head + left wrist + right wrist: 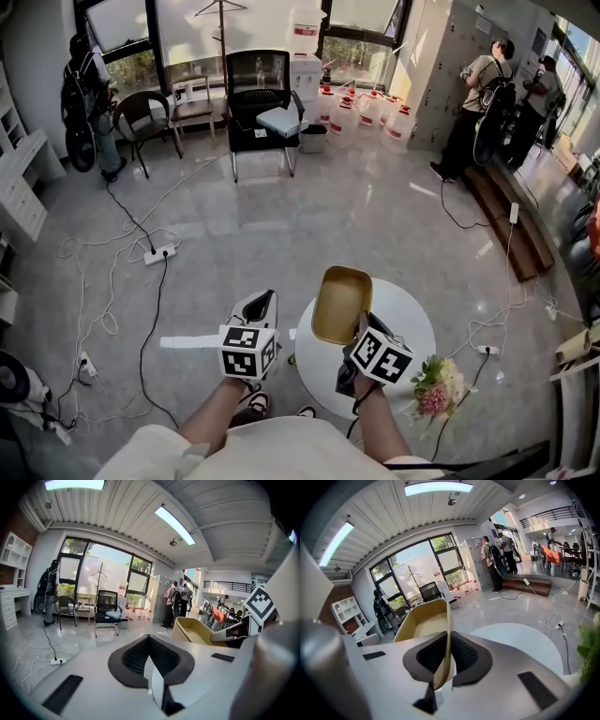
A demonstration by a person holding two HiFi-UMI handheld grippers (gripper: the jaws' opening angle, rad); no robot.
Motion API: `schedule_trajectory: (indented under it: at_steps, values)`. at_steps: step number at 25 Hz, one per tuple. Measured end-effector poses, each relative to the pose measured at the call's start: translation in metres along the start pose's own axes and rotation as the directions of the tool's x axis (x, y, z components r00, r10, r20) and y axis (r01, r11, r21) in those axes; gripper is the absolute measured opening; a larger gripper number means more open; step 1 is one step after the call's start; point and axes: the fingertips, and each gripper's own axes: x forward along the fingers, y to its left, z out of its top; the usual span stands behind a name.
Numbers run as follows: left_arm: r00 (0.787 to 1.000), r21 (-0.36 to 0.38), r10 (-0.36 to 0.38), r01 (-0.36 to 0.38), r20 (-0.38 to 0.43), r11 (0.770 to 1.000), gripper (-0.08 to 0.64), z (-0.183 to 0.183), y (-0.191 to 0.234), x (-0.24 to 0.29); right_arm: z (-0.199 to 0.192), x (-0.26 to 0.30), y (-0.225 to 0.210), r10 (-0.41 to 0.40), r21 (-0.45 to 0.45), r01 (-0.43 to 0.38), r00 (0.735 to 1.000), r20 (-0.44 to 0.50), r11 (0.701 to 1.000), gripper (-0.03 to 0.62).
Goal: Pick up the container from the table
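Observation:
A tan rectangular container hangs tilted above the round white table, empty inside. My right gripper is shut on its near rim; in the right gripper view the container wall runs between the two dark pads. My left gripper floats to the left of the table with its jaws shut and nothing between them. From the left gripper view the container shows at the right, apart from the left gripper, with the right gripper's finger on its rim.
A bunch of pink and white flowers lies at the table's right edge. Cables and a power strip trail over the shiny floor. A black office chair and water jugs stand far back. People stand at the left and at the far right.

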Motion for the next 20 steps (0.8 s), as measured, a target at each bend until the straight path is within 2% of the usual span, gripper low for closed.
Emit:
schedule_trajectory:
  at_steps: [5, 8, 14, 20]
  values:
    - [0.996, -0.023, 0.088, -0.088, 0.003, 0.996, 0.017, 0.003, 0.018, -0.02, -0.008, 0.01, 0.028, 0.101, 0.005, -0.101, 0.994, -0.05, 0.995, 0.046]
    - [0.99, -0.056, 0.139, -0.138, 0.012, 0.989, 0.017, 0.001, 0.026, -0.033, -0.013, 0.014, 0.034, 0.116, -0.02, -0.118, 0.99, -0.076, 0.993, 0.046]
    - [0.974, -0.062, 0.225, -0.224, 0.013, 0.973, 0.017, -0.008, 0.043, -0.055, -0.026, 0.023, 0.051, 0.165, -0.045, -0.171, 0.979, -0.118, 0.984, 0.046]
    - [0.965, -0.081, 0.26, -0.257, 0.04, 0.963, 0.017, -0.001, 0.059, -0.069, -0.028, 0.03, 0.077, 0.198, -0.076, -0.209, 0.97, -0.139, 0.975, 0.047]
